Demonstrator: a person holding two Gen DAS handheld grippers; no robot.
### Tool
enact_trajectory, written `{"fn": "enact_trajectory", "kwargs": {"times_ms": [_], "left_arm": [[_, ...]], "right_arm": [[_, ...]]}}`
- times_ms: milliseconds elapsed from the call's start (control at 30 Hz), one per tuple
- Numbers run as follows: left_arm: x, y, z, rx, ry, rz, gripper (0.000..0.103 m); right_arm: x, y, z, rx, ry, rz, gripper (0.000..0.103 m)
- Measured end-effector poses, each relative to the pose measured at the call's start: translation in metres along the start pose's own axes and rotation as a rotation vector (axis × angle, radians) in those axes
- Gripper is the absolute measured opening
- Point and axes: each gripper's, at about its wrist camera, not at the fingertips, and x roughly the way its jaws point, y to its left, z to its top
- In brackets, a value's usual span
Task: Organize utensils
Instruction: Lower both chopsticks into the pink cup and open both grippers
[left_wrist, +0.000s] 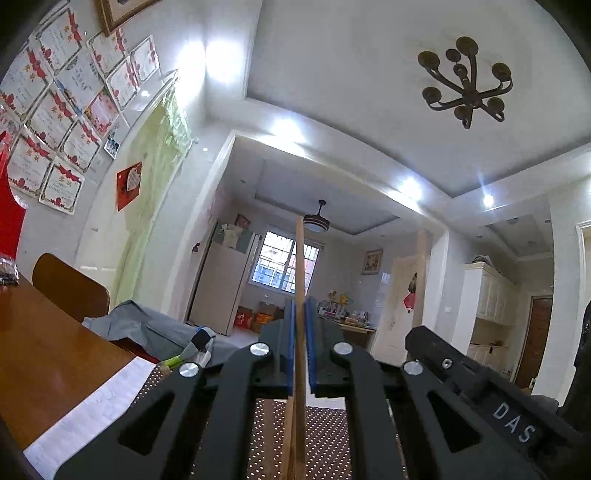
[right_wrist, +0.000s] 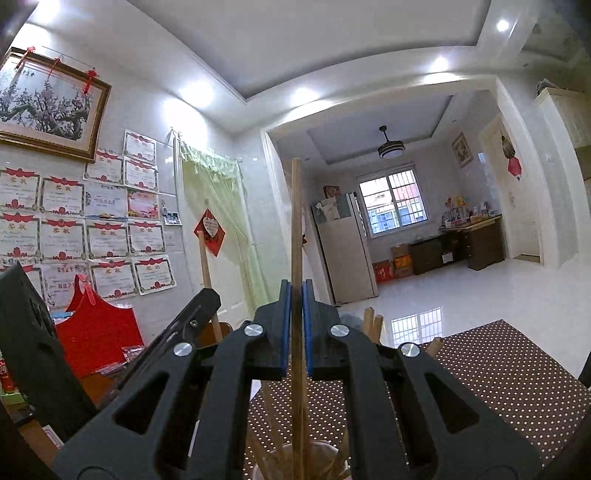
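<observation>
Two chopsticks held upright, one per gripper. Left gripper (left_wrist: 302, 325) clamped narrow on a pale chopstick (left_wrist: 300, 266), blue pads pinching the shaft low down, most of its length poking up toward the ceiling. Right gripper (right_wrist: 296, 314) likewise pinched tight on a darker chopstick (right_wrist: 296, 221), lower end dipping into a cup (right_wrist: 273, 459) near the bottom edge, already bristling with other sticks. Both above a brown dotted mat (right_wrist: 498, 373) on the wooden table (left_wrist: 48, 354). More loose stick ends visible just right of the right gripper (count unclear). Likely trouble from here: a thin round shaft twisting or sliding in the pads, missing the cup mouth on release; a slanted drop catching on sticks already inside and springing out; a nudge to the rim tipping the whole cup; the two grippers, close side by side, knocking each other.
</observation>
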Motion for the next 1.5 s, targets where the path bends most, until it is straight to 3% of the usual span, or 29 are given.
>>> {"fn": "enact_trajectory", "kwargs": {"times_ms": [300, 367, 400, 833, 1067, 1500], "left_arm": [[0.005, 0.004, -0.014, 0.005, 0.066, 0.029, 0.008], [0.005, 0.005, -0.015, 0.005, 0.094, 0.035, 0.022], [0.003, 0.007, -0.015, 0.0, 0.102, 0.041, 0.025], [-0.021, 0.016, 0.004, 0.073, 0.209, 0.12, 0.035], [-0.021, 0.013, -0.001, 0.144, 0.293, 0.112, 0.037], [-0.015, 0.037, 0.008, 0.007, 0.386, 0.103, 0.041]], "right_arm": [[0.003, -0.003, -0.008, 0.003, 0.037, 0.0, 0.007], [0.003, -0.002, -0.009, 0.002, 0.042, 0.001, 0.007], [0.003, -0.002, -0.01, 0.002, 0.046, 0.001, 0.007], [-0.011, 0.009, -0.007, 0.0, 0.052, 0.003, 0.007], [-0.005, 0.011, -0.02, -0.018, 0.112, -0.015, 0.007], [0.003, 0.021, -0.04, -0.073, 0.196, -0.025, 0.007]]}}
